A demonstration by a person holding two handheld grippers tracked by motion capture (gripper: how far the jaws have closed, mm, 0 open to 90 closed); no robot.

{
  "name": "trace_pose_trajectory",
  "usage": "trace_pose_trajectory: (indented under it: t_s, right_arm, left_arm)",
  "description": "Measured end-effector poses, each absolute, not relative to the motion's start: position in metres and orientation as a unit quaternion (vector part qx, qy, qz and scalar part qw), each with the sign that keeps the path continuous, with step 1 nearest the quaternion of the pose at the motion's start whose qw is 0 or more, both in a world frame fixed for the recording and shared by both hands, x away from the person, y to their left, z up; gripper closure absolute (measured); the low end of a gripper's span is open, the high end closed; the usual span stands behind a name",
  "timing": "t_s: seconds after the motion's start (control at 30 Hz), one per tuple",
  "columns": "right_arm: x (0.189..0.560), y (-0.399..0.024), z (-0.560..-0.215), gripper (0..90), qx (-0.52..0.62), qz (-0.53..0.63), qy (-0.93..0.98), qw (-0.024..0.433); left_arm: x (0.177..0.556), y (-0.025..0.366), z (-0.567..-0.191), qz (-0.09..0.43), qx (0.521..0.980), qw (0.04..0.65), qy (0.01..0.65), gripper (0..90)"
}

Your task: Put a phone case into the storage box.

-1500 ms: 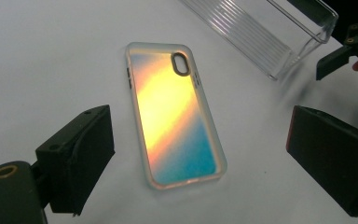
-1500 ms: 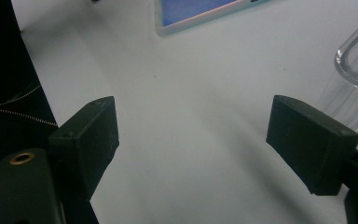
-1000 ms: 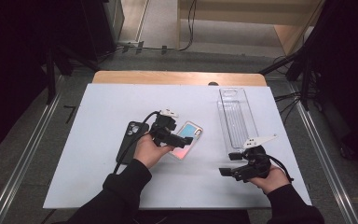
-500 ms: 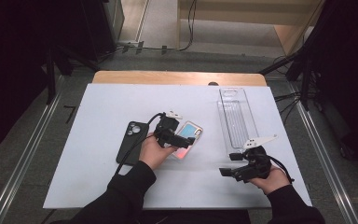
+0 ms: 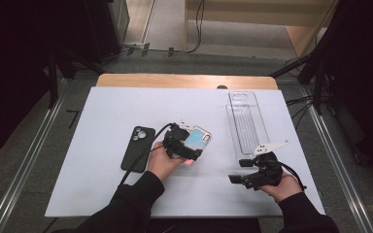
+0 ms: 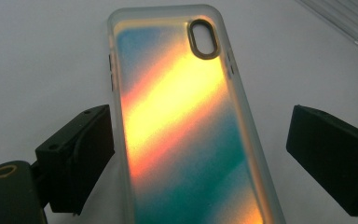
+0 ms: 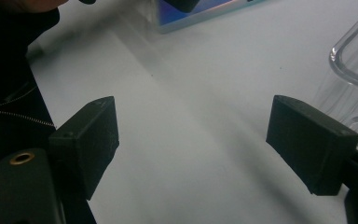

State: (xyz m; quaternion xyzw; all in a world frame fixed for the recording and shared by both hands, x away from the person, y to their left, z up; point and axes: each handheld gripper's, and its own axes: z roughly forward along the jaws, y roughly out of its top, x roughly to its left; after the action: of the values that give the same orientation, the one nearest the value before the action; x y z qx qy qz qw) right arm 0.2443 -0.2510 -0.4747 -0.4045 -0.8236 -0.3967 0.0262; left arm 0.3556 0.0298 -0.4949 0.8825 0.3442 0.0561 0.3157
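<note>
From above, the left gripper [image 5: 188, 149] is seen over the iridescent phone case [image 5: 197, 141] at mid-worktop [image 5: 102, 111], between a black phone [image 5: 138, 148] and a clear tray [image 5: 246, 121]. Along the left gripper, the case [image 6: 186, 130] is straddled by spread jaws, apparently untouched. Along the right gripper [image 7: 191, 149], jaws are spread over bare worktop.

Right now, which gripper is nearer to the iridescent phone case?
Left. The left gripper is over the case, its open fingers on either side of it. The right gripper is apart, near the clear tray, open on nothing.
</note>
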Motion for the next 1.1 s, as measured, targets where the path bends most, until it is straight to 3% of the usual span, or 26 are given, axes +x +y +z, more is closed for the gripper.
trace_pose_trajectory:
  t_s: [0.9,1.1]
  right_arm:
    - [0.245,-0.250,-0.476,15.2,-0.405,-0.393,-0.825,0.026]
    - [0.246,-0.250,-0.476,15.2,-0.405,-0.392,-0.826,0.026]
  left_arm:
    - [0.342,0.021,-0.506,0.120,0.890,0.289,0.330,7.8]
    - [0.340,0.022,-0.506,0.125,0.884,0.294,0.342,14.3]
